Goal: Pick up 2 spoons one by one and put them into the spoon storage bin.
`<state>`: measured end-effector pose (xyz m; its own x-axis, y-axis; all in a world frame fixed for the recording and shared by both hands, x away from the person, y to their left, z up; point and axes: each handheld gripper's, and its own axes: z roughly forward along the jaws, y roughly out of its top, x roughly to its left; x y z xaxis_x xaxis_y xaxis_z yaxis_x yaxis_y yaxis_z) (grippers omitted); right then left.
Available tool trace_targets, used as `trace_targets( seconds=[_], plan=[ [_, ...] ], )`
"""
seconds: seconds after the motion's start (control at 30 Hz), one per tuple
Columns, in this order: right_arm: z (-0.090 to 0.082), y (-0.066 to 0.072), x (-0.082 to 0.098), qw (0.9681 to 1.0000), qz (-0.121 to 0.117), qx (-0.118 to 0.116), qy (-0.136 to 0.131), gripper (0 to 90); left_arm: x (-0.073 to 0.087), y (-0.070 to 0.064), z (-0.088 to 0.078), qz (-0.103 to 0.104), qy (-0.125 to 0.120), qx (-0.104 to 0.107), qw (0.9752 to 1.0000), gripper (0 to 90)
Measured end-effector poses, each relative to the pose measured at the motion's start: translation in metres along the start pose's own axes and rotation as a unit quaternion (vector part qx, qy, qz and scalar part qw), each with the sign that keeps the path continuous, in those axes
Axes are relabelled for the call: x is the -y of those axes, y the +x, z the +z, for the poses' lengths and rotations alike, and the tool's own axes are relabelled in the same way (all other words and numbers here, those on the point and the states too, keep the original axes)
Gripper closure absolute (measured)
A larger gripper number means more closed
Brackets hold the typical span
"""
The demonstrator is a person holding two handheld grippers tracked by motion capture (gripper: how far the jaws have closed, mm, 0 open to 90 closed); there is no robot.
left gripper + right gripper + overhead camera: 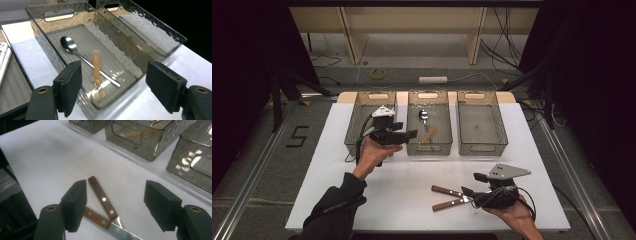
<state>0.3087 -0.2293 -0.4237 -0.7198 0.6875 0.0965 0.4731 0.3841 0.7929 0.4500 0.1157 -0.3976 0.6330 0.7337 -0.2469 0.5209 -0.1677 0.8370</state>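
Nearest, at the table's near right, two wooden-handled knives [451,197] lie crossed on the white table [412,175], probably waiting their turn to be sorted. The right gripper [468,190] hovers just over their blades, its jaws spread wide with nothing between the pads [75,202], lined up as if for a pickup. Farther off, the left gripper [411,134] sits at the near left corner of the middle bin [429,148], jaws wide apart and empty. Inside that bin lie a metal spoon [75,51] and an amber-handled spoon [96,75], touching and crossed, though its clear bowl is hard to make out. Cutlery seems grouped by kind in bins.
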Motion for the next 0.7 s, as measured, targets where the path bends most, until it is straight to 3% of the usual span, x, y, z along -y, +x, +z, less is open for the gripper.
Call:
trace_targets(
  seconds=[0.13, 0.33, 0.47, 0.7],
  plan=[
    [0.003, 0.002, -0.003, 0.9997, -0.016, -0.013, 0.016, 36.0, 0.007, -0.005, -0.012, 0.011, -0.012, 0.004, 0.9999, 26.4],
    [0.011, 0.008, -0.006, 0.9967, -0.051, -0.033, 0.054, 36.0, 0.021, -0.011, -0.032, 0.025, -0.029, 0.01, 0.9992, 25.0],
    [0.016, 0.01, -0.01, 0.9942, -0.068, -0.044, 0.071, 36.0, 0.034, -0.01, -0.042, 0.035, -0.019, 0.003, 0.9992, 24.7],
    [0.025, 0.013, -0.014, 0.9896, -0.09, -0.054, 0.098, 36.1, 0.057, -0.002, -0.064, 0.026, -0.025, -0.011, 0.9993, 24.7]
  ],
)
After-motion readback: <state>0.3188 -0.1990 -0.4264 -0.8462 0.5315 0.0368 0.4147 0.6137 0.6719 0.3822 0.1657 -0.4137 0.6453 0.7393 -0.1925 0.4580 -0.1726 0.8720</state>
